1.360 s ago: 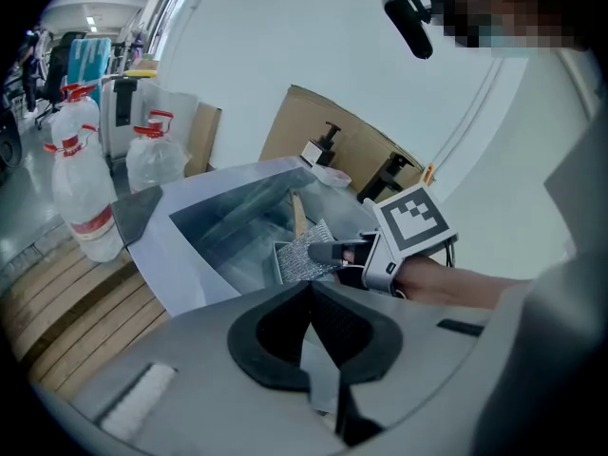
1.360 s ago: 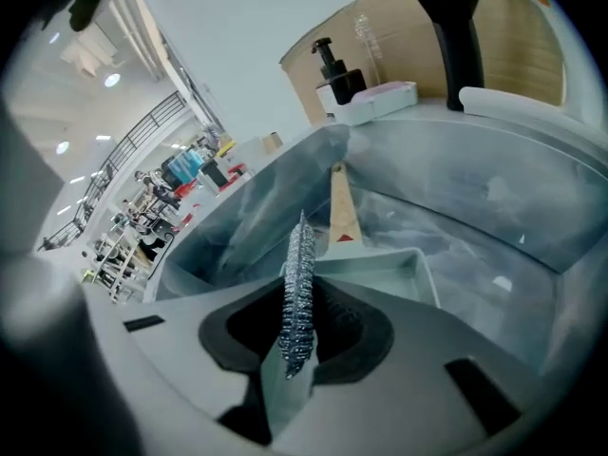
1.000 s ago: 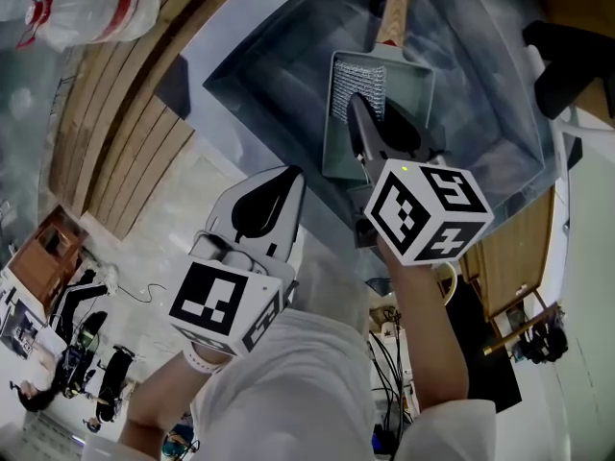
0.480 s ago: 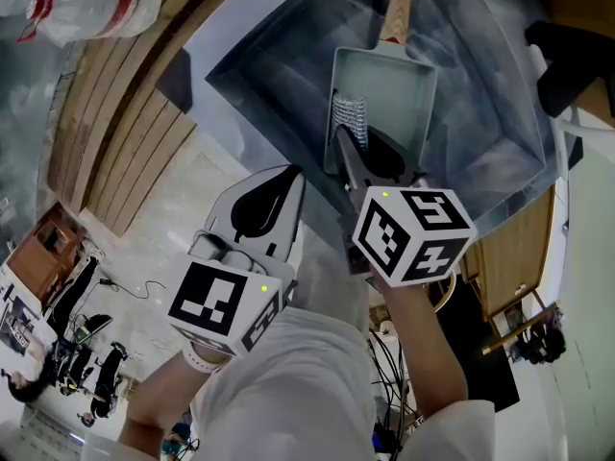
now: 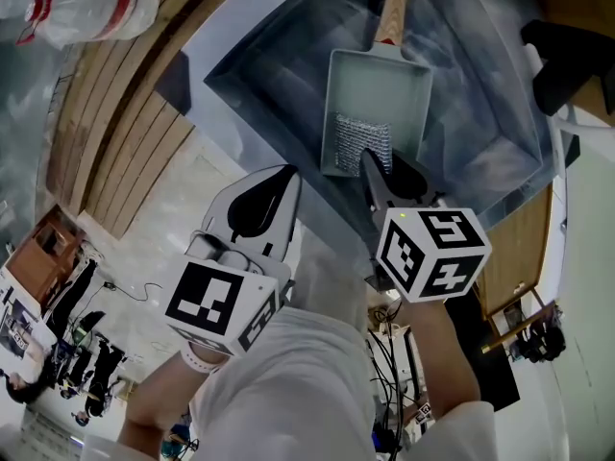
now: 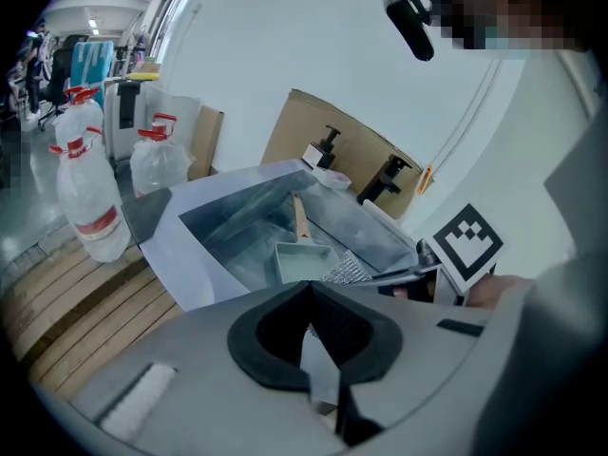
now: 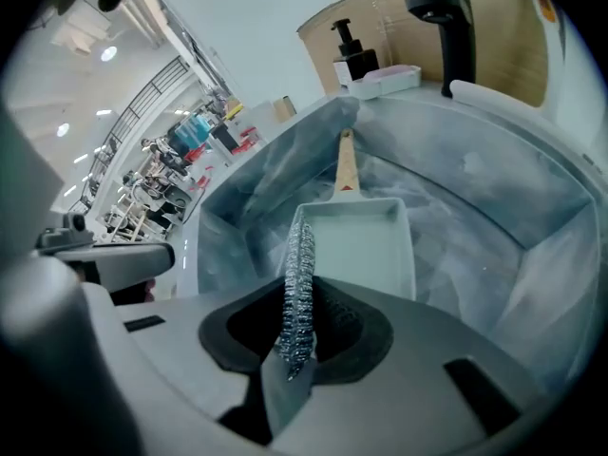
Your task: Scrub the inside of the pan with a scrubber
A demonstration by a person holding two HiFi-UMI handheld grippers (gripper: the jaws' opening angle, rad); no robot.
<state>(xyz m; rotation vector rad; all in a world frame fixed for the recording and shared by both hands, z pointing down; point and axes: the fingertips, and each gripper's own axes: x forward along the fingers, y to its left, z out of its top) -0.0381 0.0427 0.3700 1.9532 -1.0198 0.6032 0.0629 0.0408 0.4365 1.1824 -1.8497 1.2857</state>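
Gripping the steel-mesh scrubber [image 5: 356, 137] edge-on, my right tool [image 5: 370, 164] has its jaws clamped on the lower part of the pad, and the rest stands up out of them. The scrubber rests at the near end of the pan [image 5: 380, 80], toward its lower-left inside corner in the head view. The pan lies flat in the sink [image 5: 279, 51] at the upper middle of the frame, with its wooden handle [image 5: 392, 12] pointing to the top edge.

My left tool [image 5: 288, 176] hangs outside the sink at lower centre-left, with its jaws together on nothing. That is my main worry: nothing pins the pan. A firm stroke could shove it across the sink floor instead of scouring it. The hold on the mesh also looks thin, so drag against the pan wall might pull the pad loose. Pressing too low could scrape the jaw tips on the pan.
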